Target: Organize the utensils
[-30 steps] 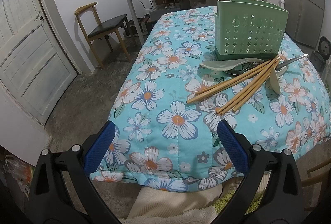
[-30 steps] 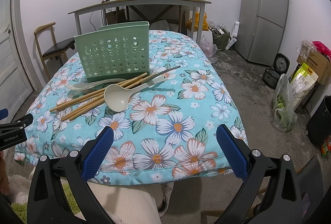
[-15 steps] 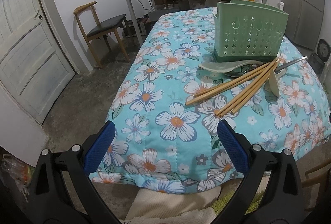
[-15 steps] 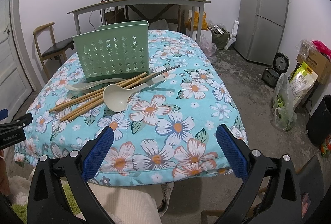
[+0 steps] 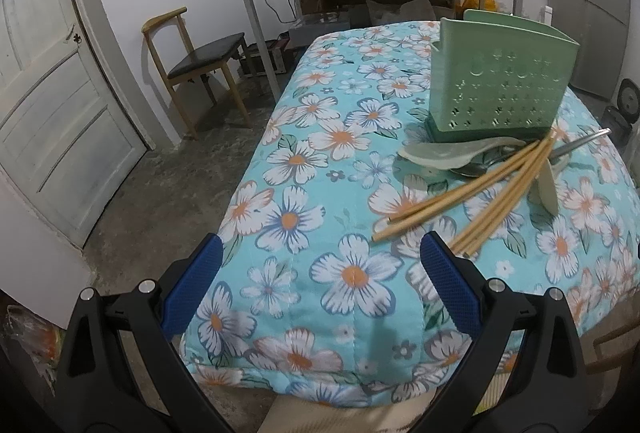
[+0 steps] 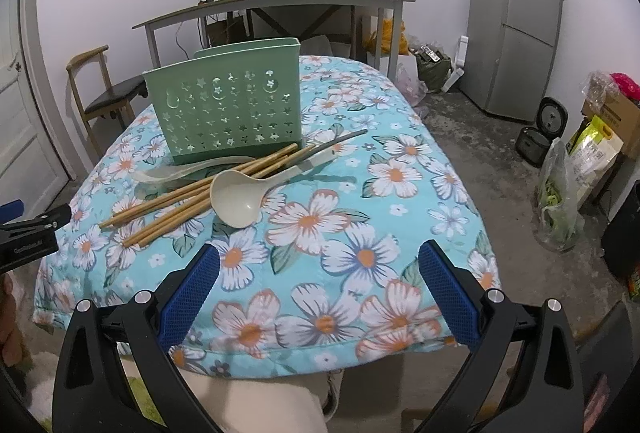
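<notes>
Both tongs gape empty; chopsticks (image 5: pixel 476 193) lie ahead-right of the left gripper (image 5: pixel 320 273), near ends just beside it, long axis running toward the green holder (image 5: pixel 500 89).

Bare floral cloth (image 6: pixel 320 221) open ahead, utensil pile (image 6: pixel 224 181) beyond, green holder (image 6: pixel 228 109) blocking behind it

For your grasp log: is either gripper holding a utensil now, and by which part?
Nothing is held. The left gripper and right gripper are both open, short of the chopsticks and ladle.
</notes>
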Action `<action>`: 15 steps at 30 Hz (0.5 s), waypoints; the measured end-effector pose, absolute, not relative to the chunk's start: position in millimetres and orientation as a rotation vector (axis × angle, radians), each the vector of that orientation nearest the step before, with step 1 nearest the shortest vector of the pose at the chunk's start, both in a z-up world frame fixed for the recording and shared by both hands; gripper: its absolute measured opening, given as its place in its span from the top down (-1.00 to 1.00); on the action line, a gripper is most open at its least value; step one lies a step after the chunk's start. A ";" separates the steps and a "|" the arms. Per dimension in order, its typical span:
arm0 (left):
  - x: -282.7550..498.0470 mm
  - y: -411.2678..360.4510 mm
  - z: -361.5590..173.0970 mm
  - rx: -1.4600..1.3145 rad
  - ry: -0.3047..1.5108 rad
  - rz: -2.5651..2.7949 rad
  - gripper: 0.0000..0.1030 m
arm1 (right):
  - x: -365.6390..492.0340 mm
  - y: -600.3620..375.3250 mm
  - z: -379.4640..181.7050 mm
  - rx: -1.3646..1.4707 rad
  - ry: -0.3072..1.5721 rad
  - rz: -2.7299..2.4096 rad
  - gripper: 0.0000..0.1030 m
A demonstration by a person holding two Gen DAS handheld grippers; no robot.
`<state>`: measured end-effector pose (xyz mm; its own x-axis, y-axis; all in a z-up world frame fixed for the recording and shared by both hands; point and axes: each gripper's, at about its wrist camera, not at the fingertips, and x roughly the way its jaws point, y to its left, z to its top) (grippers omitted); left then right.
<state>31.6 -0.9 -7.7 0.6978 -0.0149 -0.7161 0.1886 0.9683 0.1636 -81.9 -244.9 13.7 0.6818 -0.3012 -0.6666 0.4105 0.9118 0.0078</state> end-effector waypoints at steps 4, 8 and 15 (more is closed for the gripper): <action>47.7 -3.6 -9.4 0.243 0.806 -0.132 -0.86 | -68.1 -239.9 11.3 0.145 0.729 -0.388 -0.88; 64.9 -6.0 -13.4 0.247 0.822 -0.157 -0.86 | -53.2 -230.9 7.4 0.105 0.749 -0.368 -0.88; 92.8 -4.2 -13.7 0.196 0.832 -0.219 -0.86 | -35.0 -216.7 -3.6 0.045 0.779 -0.326 -0.88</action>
<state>92.8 -4.2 -13.7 0.6529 -0.1154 -0.7486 0.2682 0.9595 0.0860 -35.0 -216.7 -3.6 0.6642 -0.2723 -0.6962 0.3054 0.9489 -0.0797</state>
